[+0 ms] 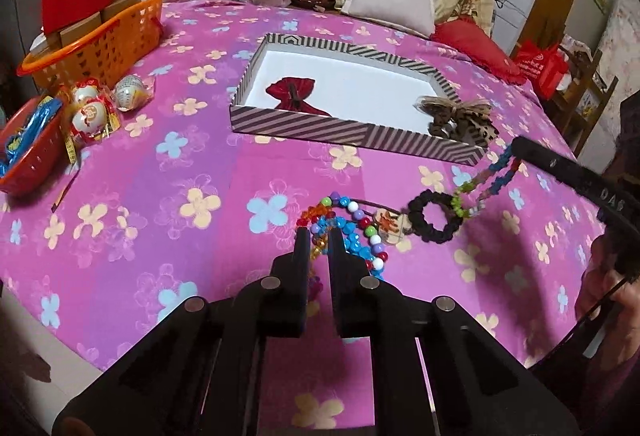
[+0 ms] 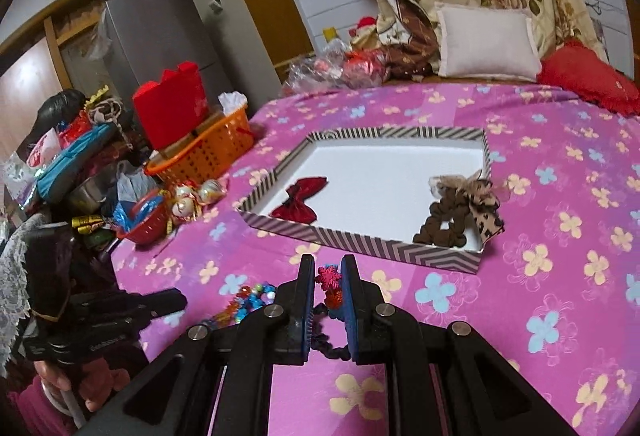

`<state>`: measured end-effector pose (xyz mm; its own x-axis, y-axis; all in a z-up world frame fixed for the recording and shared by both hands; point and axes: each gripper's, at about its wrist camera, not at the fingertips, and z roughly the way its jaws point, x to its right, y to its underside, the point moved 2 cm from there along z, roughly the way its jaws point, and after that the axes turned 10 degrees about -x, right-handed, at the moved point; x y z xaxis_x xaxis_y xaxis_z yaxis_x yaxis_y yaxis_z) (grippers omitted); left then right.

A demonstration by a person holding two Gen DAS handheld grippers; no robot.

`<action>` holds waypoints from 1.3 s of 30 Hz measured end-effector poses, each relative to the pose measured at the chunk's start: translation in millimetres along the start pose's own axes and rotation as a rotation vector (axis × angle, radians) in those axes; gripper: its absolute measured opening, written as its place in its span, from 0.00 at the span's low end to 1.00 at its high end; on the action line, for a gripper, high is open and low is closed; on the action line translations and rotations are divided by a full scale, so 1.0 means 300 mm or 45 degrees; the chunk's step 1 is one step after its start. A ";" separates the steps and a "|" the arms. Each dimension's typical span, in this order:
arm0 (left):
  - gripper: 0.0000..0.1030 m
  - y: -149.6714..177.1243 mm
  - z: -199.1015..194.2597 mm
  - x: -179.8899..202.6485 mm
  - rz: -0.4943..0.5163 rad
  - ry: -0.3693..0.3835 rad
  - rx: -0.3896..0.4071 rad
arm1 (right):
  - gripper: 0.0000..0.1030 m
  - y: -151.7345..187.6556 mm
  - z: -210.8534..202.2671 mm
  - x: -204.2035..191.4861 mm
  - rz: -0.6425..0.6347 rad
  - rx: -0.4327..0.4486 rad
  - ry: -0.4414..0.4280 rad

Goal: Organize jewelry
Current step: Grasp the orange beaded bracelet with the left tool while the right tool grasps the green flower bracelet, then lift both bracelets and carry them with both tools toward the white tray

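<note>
At lower centre of each wrist view, the left tool (image 1: 319, 236) pinches a multicoloured bead strand (image 1: 362, 232) while the right tool (image 2: 328, 276) clamps a snowflake-bead bracelet (image 2: 329, 282) (black scrunchie (image 1: 435, 218) threaded on) above the flowered pink bedspread (image 1: 160, 175), before the striped tray (image 1: 304, 121).

Lower part of multicoloured bead strands (image 1: 352, 232) hidden behind black fingers of left gripper (image 1: 319, 236). Black fabric scrunchie (image 2: 328, 346) mostly hidden behind right gripper (image 2: 328, 276). Red plastic bowl (image 1: 24, 155) cut by left edge. Print on wrapped egg-shaped sweets (image 1: 90, 111) too small to read.
</note>
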<state>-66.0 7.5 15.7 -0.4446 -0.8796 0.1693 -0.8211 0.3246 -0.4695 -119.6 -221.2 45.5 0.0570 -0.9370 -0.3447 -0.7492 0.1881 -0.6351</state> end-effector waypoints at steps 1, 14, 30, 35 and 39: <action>0.07 0.005 0.001 0.002 -0.002 -0.005 -0.004 | 0.12 0.000 -0.009 -0.001 0.000 0.005 -0.001; 0.37 0.038 0.179 0.036 0.134 -0.152 -0.109 | 0.12 0.030 -0.037 0.002 0.012 -0.007 -0.012; 0.08 0.009 0.016 0.018 -0.007 0.052 -0.010 | 0.12 0.026 -0.103 -0.016 0.015 0.043 -0.037; 0.08 0.004 -0.031 0.019 -0.042 0.128 -0.004 | 0.12 0.029 -0.131 -0.032 0.005 0.058 -0.039; 0.08 -0.009 -0.081 0.022 -0.072 0.169 0.008 | 0.12 0.028 -0.150 -0.043 0.000 0.069 -0.038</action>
<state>-75.5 9.4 39.0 -0.4414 -0.8425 0.3088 -0.8442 0.2733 -0.4610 -156.4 -220.9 75.8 0.0771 -0.9280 -0.3646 -0.7123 0.2046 -0.6714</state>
